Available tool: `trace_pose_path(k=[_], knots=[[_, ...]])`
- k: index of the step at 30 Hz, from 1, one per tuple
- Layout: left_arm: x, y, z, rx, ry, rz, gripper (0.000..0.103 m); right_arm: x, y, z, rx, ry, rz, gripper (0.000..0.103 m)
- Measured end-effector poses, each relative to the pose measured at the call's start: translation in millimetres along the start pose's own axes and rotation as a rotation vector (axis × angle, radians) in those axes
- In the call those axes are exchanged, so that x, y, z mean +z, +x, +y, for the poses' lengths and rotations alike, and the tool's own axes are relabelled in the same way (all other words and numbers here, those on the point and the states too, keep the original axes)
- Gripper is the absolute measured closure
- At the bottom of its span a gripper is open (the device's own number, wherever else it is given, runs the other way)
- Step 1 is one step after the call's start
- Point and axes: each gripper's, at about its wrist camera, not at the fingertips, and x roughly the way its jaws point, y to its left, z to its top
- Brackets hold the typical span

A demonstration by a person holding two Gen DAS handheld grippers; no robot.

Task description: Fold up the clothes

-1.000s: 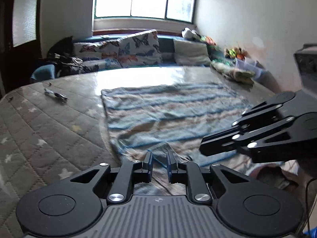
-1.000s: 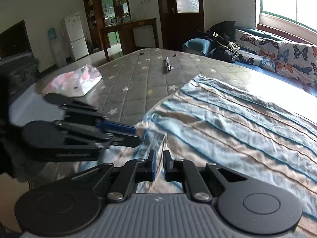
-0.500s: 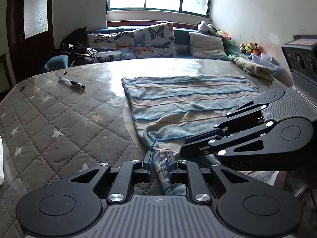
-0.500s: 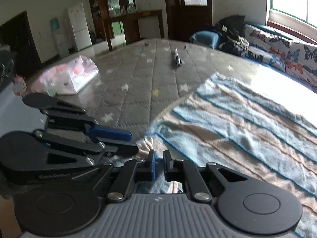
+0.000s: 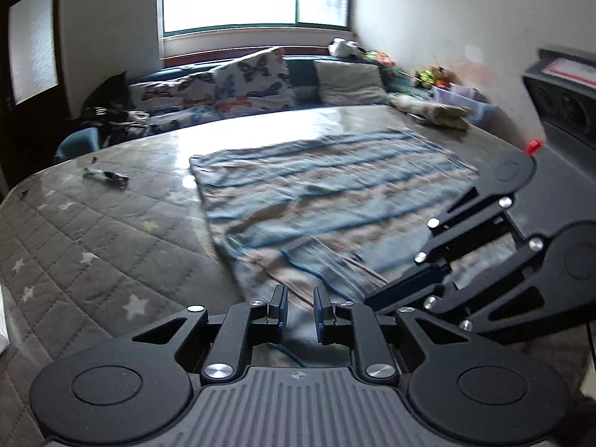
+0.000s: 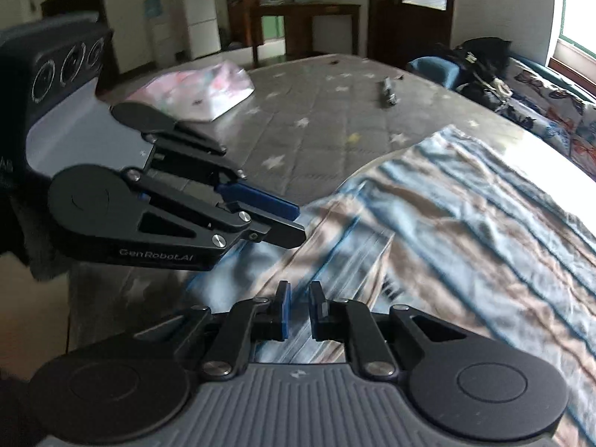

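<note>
The striped cloth (image 5: 327,193) lay spread on the mattress (image 5: 93,231), its far part flat and its near edge rumpled and blurred at the grippers. The left gripper (image 5: 300,307) had its fingers parted with a narrow gap; cloth lay under and between them, but no pinch could be confirmed. The right gripper (image 6: 298,307) stood likewise, slightly spread over the near edge of the cloth. Half a second before, both claws stood closer together with cloth running up between the fingers; that gap had since widened and the cloth sat lower, which suggested a release of the near edge, though blur prevented certainty. If so, the near edge had just been laid down or let slip; which one could not be settled. Edges: the left edge of the cloth ran clear and visible on the mattress; the near corner showed a doubled flap. Open room: bare mattress lay left of the cloth, with a pen (image 5: 106,176) well left of it and a pink bundle (image 6: 197,91) further off. Cushions (image 5: 253,82) lay beyond the far edge.
</note>
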Motion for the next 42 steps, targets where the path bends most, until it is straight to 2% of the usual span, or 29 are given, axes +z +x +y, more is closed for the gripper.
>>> trace_pose_path(k=[4, 10, 14, 17, 20, 23, 29, 35, 38, 42], knots=[[-14, -7, -15, -0.022, 0.061, 0.017, 0.086, -12, -9, 10, 0.012, -0.017, 0.018, 0.086], [-25, -14, -20, -0.015, 0.067, 0.034, 0.086, -27, -26, 16, 0.005, 0.002, 0.003, 0.085], [-21, -21, -22, -0.006, 0.062, 0.012, 0.085, -35, -46, 9, -0.034, 0.060, -0.049, 0.073], [-13, -23, -26, 0.001, 0.048, -0.018, 0.072, -46, -61, -2, -0.084, 0.122, -0.073, 0.071], [-6, -22, -33, -0.009, 0.027, -0.049, 0.069, -65, -82, -21, -0.170, 0.214, -0.097, 0.066], [-1, -19, -41, -0.019, 0.020, -0.056, 0.058, -93, -104, -42, -0.262, 0.327, -0.120, 0.065], [10, -11, -57, -0.037, 0.006, -0.068, 0.051, -159, -153, -83, -0.468, 0.561, -0.156, 0.065], [17, -2, -74, -0.054, 0.009, -0.067, 0.047, -218, -199, -108, -0.683, 0.729, -0.193, 0.064], [21, 2, -82, -0.063, 0.014, -0.065, 0.044, -241, -213, -117, -0.754, 0.802, -0.208, 0.064], [25, 6, -92, -0.068, 0.027, -0.060, 0.042, -261, -220, -129, -0.785, 0.874, -0.223, 0.064]])
